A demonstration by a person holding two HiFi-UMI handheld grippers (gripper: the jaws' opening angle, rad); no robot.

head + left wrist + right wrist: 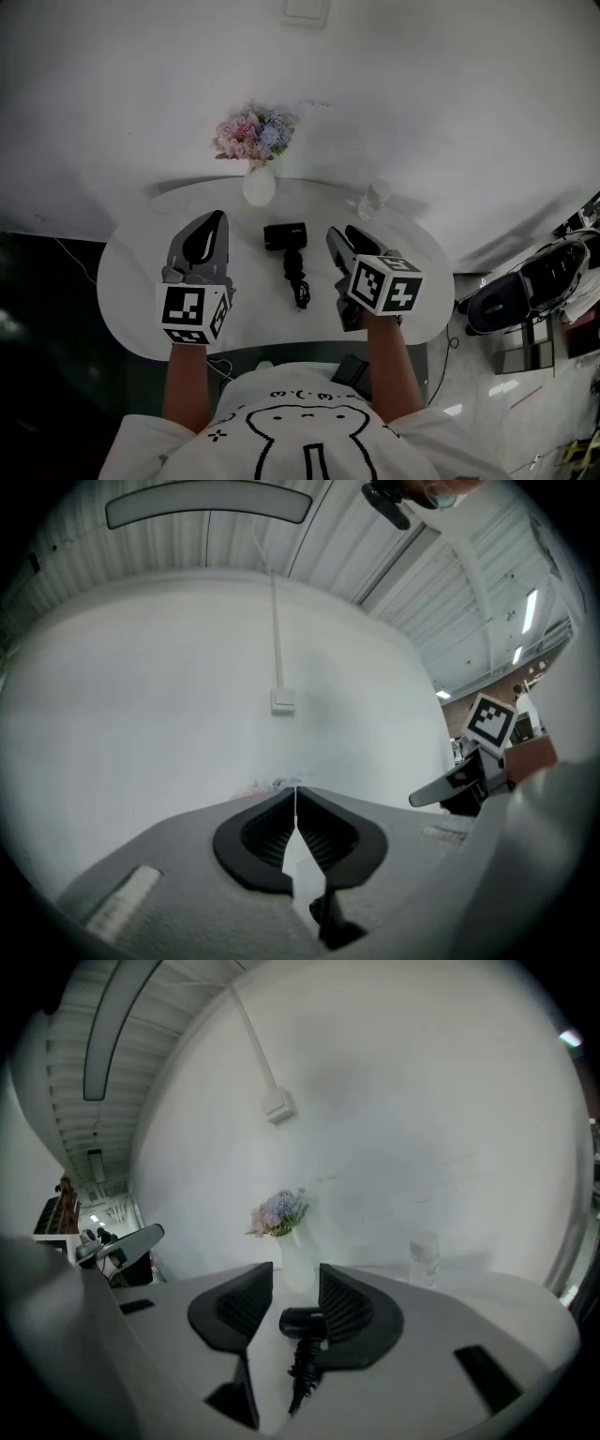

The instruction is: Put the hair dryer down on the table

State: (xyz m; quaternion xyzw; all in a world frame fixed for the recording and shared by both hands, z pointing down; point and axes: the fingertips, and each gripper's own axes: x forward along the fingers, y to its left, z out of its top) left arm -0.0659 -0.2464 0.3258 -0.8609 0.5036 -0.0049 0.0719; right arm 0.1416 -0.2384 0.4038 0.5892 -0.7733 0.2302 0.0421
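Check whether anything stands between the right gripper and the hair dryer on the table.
Nothing visible does. The hair dryer lies on the table just left of the right gripper, with only bare tabletop between them. The vase and the glass stand farther back, out of the way.

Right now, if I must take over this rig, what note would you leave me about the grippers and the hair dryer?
Left gripper: shut, empty, over the table's left part.
Right gripper: open, nothing touches its pads.
Hair dryer: lies on the table between the two grippers, apart from both, cord towards the person.
Done: the dryer is down.
Left: probably nothing, only draw the grippers away.
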